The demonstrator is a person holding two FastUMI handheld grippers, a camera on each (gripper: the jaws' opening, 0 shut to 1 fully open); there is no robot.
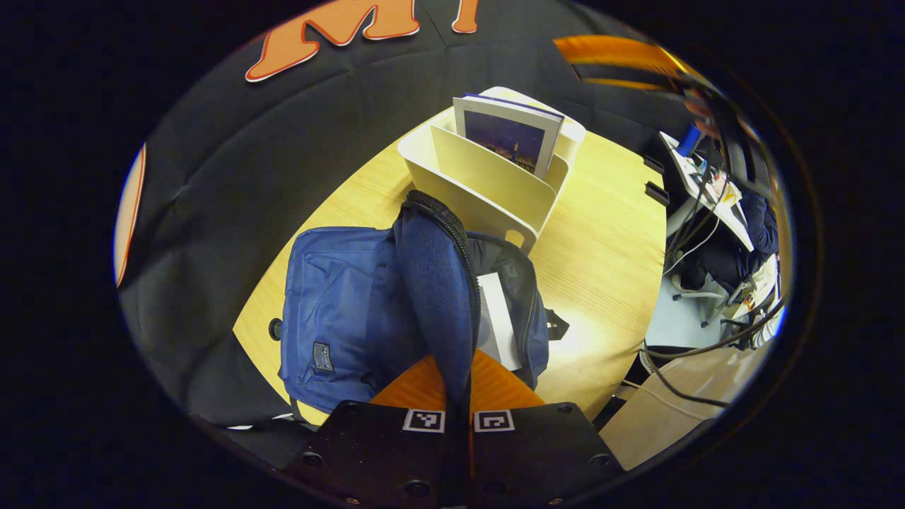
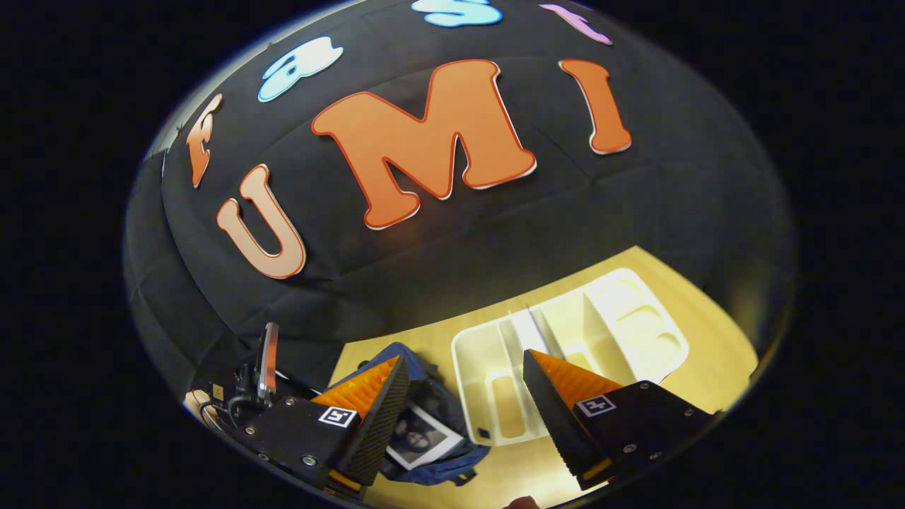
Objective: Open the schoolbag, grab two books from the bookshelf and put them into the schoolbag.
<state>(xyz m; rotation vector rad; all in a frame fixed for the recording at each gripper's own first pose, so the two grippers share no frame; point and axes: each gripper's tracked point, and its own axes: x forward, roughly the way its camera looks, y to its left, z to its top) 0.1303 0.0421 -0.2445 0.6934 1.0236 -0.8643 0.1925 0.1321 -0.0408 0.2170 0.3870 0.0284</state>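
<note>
In the left gripper view, the left hand-held gripper has its two fingers pinched together on the raised flap of the blue schoolbag, lifting that edge so the mouth gapes. The schoolbag lies on the wooden bench, near the camera and left of centre, and inside the opening a white book edge shows, tucked against the dark lining. Just beyond the bag, touching or nearly touching its far side, stands the cream bookshelf, with one book upright in a rear slot, its dark cover facing us. Off the bench's right edge sits a cluttered area with cables.

Over to the right gripper view: the right hand-held gripper hangs above the bench with its fingers spread wide apart, nothing between them. Below the gap lies the schoolbag, open, a book with a photo cover resting inside. Right beside it is the bookshelf, seen from above, and a thin book stands in one divider.
</note>
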